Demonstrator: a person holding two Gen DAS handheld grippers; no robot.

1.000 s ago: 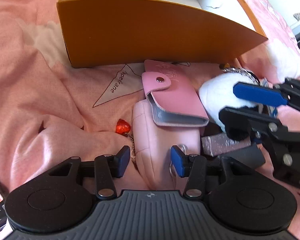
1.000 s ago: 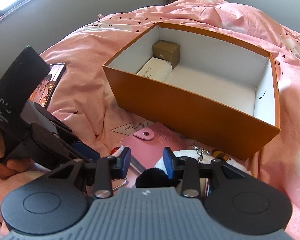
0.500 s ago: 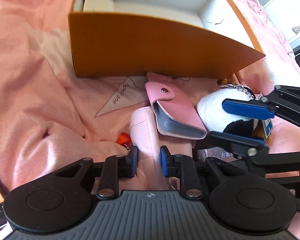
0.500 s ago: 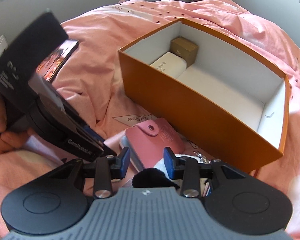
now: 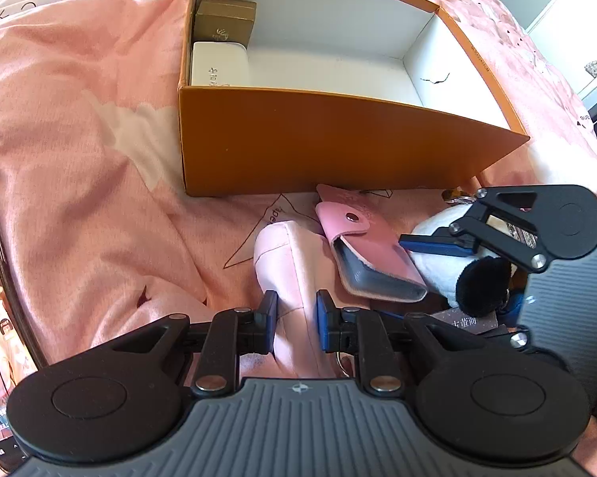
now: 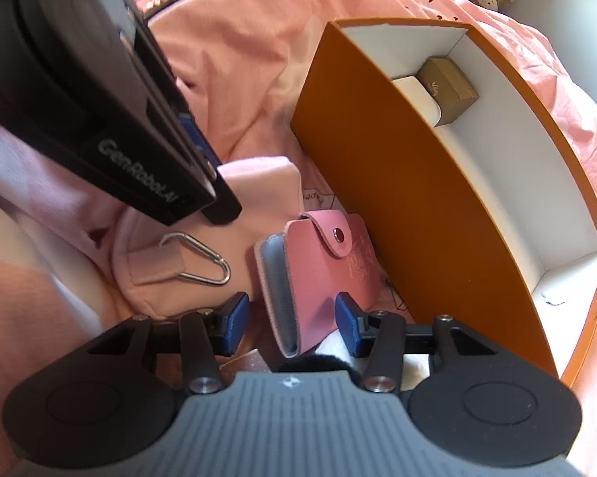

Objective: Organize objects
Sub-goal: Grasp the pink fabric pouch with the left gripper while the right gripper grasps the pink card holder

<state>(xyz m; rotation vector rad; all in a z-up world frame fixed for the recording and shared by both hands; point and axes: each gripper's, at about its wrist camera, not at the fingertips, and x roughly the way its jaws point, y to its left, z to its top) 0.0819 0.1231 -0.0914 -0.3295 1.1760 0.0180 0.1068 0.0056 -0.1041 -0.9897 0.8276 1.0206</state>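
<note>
Bedspread scene: left gripper (image 5: 296,322) pinches a pale pink fabric pouch (image 5: 286,262), lengthwise toward the open orange cardboard box (image 5: 338,147) just beyond, while right gripper (image 6: 292,324) spreads around a pink snap-flap card wallet (image 6: 318,274).

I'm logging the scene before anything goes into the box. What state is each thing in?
Orange box: lid off, mostly empty.
Gold box: closed, in the orange box's corner.
White case: closed, beside the gold box.
Pink card holder: flap snapped shut, lying outside.
Pale pink pouch: gripped.
Left tool: shut on the pale pink pouch.
Right tool: open, jaws just widened, straddling the pink card holder.
</note>
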